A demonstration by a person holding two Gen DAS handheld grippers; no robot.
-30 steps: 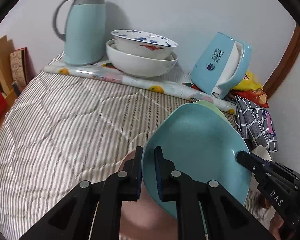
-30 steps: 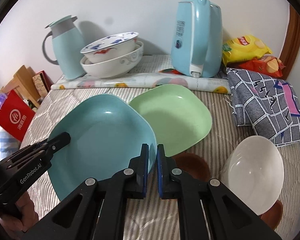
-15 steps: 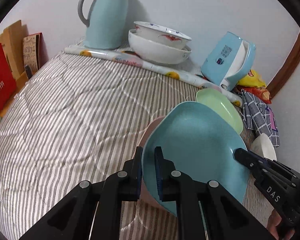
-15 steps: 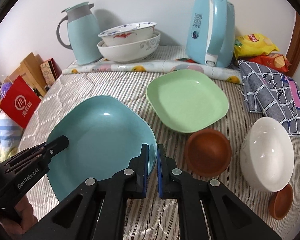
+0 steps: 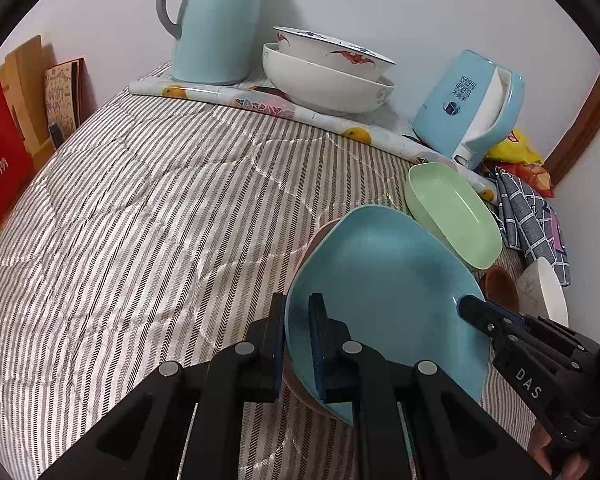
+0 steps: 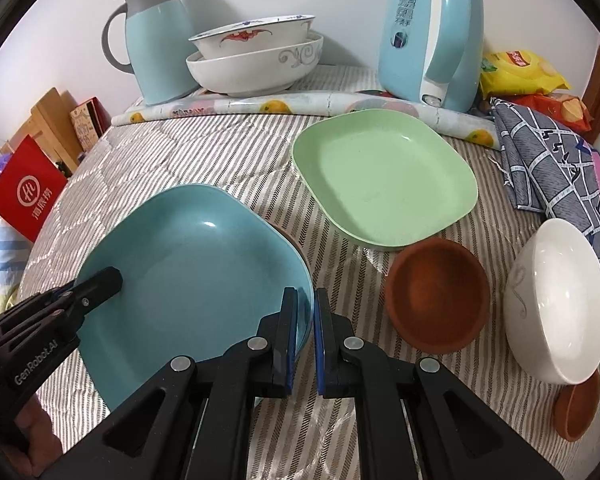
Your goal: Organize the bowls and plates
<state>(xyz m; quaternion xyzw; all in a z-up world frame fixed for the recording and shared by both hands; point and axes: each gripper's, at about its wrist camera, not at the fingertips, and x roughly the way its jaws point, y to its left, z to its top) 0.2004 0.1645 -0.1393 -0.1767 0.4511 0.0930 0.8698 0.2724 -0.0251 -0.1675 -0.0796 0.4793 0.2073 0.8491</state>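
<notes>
From my left gripper [image 5: 298,336], I pinched the blue plate's [image 5: 384,280] rim, above a pinkish plate. From my right gripper [image 6: 304,332], clamped on its opposite rim, green plate [image 6: 384,176] and bowls ahead remained unsorted.

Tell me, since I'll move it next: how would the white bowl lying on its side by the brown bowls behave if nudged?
The white bowl lies tipped on its rounded wall, so a nudge would probably rock or roll it. Its glossy surface looks ceramic: likely slippery between pads, fairly heavy and chippable. The small brown bowl beside it might get knocked.
</notes>
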